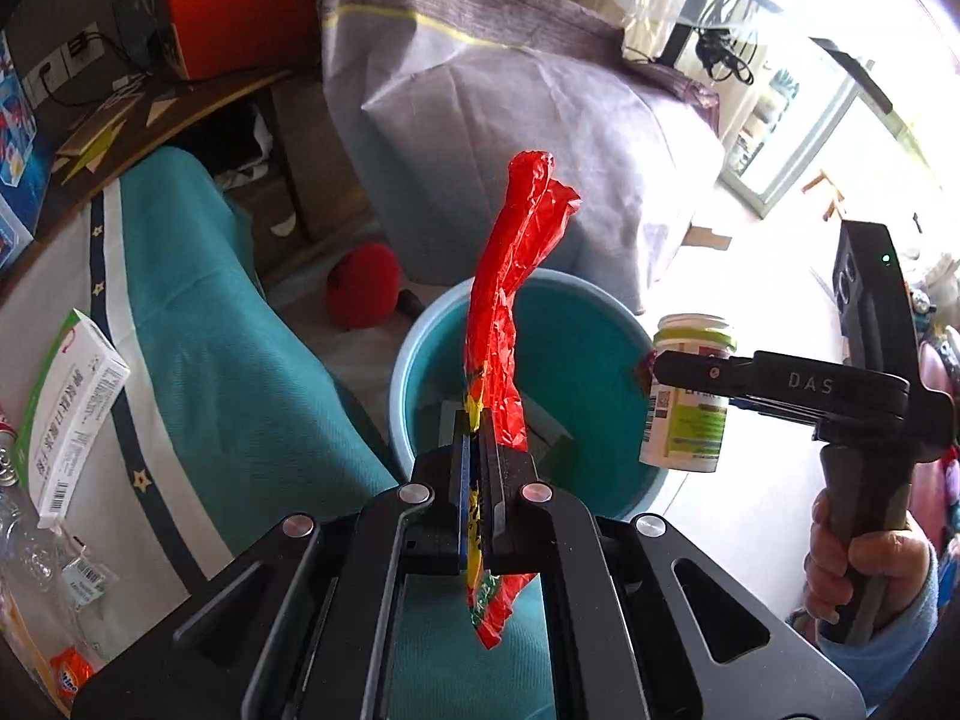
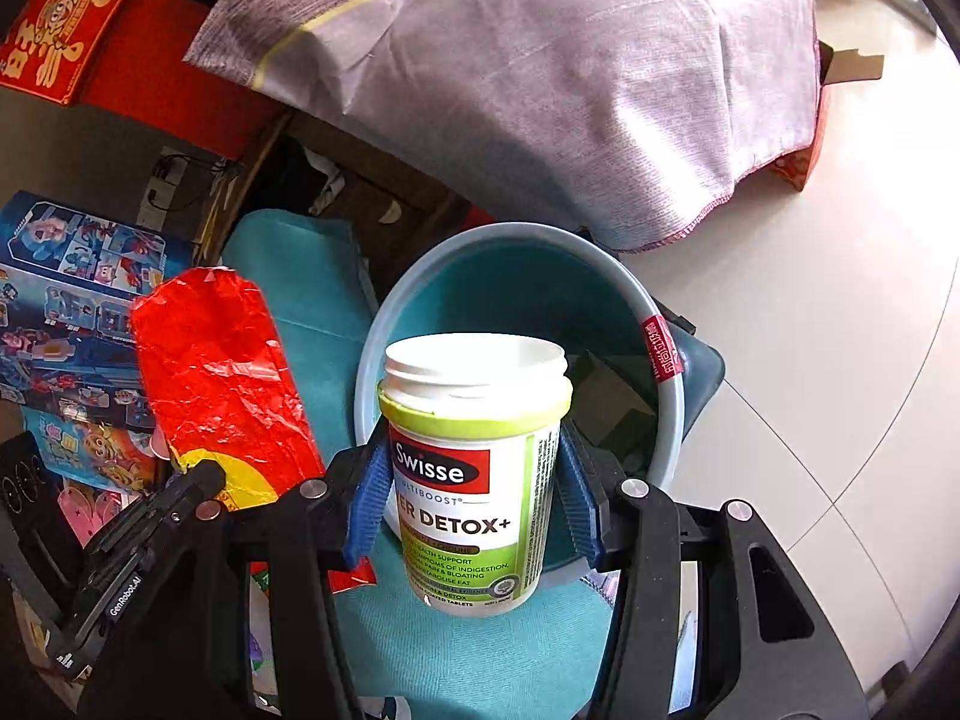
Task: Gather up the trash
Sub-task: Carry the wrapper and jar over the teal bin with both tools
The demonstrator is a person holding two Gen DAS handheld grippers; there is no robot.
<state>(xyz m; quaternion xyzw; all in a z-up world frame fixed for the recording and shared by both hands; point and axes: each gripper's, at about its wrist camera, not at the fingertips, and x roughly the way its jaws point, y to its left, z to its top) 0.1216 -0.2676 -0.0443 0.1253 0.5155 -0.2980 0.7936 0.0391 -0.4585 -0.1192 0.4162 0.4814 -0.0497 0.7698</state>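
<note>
Left wrist: tongs (image 1: 478, 420) pinching wrapper (image 1: 516, 276).

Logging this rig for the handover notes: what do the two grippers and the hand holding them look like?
Both grippers, left gripper and right gripper, are black linkages with silver rivets and blue finger pads. The right gripper is marked "DAS" with a green LED. The right hand is bare, with a light-blue sleeve.

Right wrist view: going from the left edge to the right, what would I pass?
Toy box → red wrapper → Swisse bottle in the right tongs → red tag on the bin rim → pale floor.
</note>
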